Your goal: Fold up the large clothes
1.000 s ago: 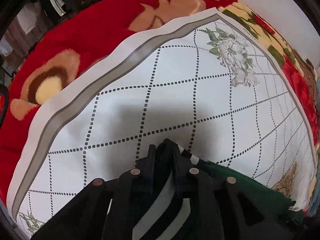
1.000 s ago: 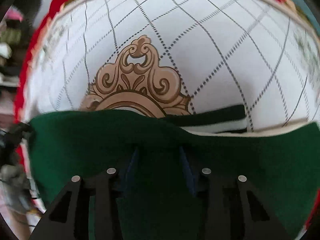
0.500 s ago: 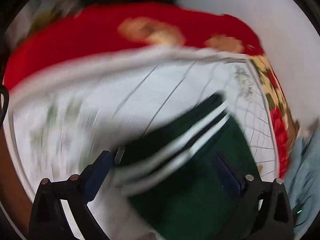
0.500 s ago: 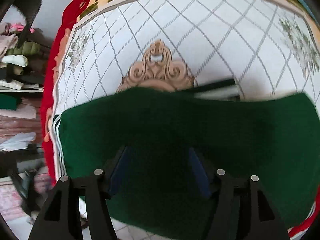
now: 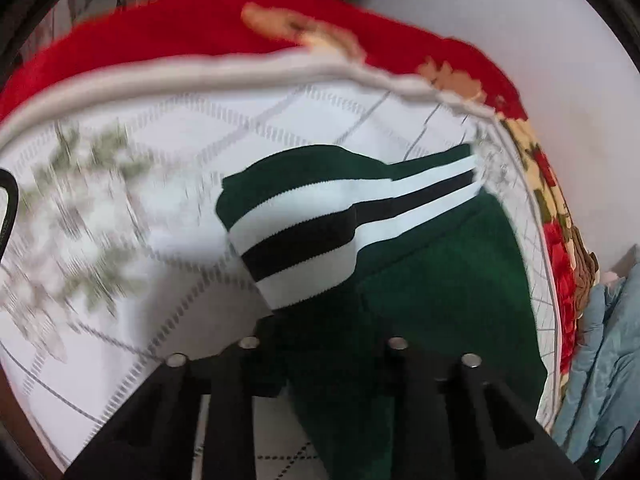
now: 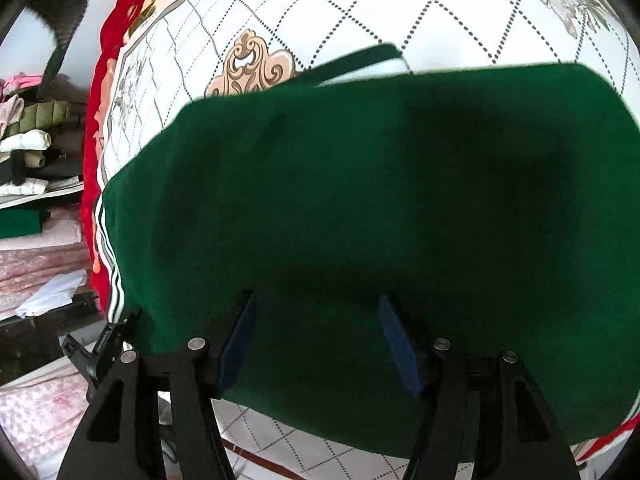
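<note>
A dark green garment (image 5: 440,280) with black-and-white striped bands lies folded on the white bedspread (image 5: 168,292). My left gripper (image 5: 324,332) is closing, and its jaws stand narrow with green cloth bunched between them. Just beyond its tips a striped cuff (image 5: 304,232) stands raised. In the right wrist view the green garment (image 6: 360,180) spreads wide and flat. My right gripper (image 6: 316,320) hovers over its near part with the blue pads (image 6: 240,336) well apart and nothing pinched. A striped hem (image 6: 108,256) runs down the garment's left edge, and another striped band (image 6: 376,60) shows at its far edge.
A red floral blanket (image 5: 180,28) lies under the bedspread and shows at its far edge. A light blue garment (image 5: 608,340) hangs at the right by the wall. Stacked folded clothes (image 6: 28,152) and pink fabric (image 6: 36,256) sit left of the bed, beside a black clip (image 6: 104,344).
My left gripper let go of the striped cloth, opened wide, swung over the garment and narrowed again on green cloth by the cuff. My right gripper opened and drew back, showing more of the garment.
</note>
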The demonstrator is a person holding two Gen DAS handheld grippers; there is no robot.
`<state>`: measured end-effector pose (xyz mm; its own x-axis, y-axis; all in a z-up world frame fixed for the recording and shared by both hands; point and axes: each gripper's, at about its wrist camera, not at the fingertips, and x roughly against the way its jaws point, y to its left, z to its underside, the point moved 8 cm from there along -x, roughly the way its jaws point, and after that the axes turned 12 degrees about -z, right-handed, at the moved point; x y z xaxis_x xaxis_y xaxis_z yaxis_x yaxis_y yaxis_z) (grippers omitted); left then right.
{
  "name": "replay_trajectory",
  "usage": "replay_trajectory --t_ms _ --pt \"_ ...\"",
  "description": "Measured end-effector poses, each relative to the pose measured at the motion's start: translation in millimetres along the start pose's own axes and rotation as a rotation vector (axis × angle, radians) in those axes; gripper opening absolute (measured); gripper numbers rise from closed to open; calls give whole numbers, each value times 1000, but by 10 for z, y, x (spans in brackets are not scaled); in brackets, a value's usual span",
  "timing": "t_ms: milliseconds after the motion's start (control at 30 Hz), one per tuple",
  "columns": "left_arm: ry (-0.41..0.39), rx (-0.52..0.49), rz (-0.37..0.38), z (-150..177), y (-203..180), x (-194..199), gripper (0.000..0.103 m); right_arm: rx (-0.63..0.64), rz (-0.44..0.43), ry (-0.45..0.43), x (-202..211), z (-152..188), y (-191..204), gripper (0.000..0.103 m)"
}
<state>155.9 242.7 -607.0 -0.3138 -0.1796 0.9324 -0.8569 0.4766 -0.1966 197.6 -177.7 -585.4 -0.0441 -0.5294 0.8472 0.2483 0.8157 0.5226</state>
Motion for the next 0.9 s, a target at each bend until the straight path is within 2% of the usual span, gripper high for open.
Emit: replay_trajectory --t_ms 167,200,267,333,400,433,500,567,667,700,733,767,867,900 --pt "-67 0 -52 -257 387 380 21 95 69 39 25 18 155 65" --pt "-75 4 -66 -261 479 414 21 123 107 72 -63 51 178 64" --pt "-59 12 -76 -219 627 363 21 190 208 185 -434 157 130 50" --pt "-17 44 -42 -101 758 211 25 208 255 197 -696 162 38 48" --pt "7 77 -6 0 813 72 37 216 277 187 -760 132 42 48" --pt "20 89 8 35 804 32 47 211 278 199 -752 130 51 48" --pt "60 137 85 124 757 -144 61 213 251 215 -728 126 44 49" --pt "36 160 111 144 703 -194 67 226 220 233 -698 126 49 49" --pt "-11 145 89 115 560 -192 68 232 188 252 -666 99 29 49" --pt "-29 139 77 96 520 -178 65 228 181 254 -664 91 29 51" --pt "-43 136 62 77 511 -161 32 225 176 255 -662 87 29 53" --pt "-57 129 15 43 521 -143 19 223 167 259 -660 86 41 55" --pt "-99 150 14 -132 545 64 14 197 129 251 -564 130 35 58" --pt "-122 139 14 -189 535 162 13 168 79 232 -447 146 68 58"
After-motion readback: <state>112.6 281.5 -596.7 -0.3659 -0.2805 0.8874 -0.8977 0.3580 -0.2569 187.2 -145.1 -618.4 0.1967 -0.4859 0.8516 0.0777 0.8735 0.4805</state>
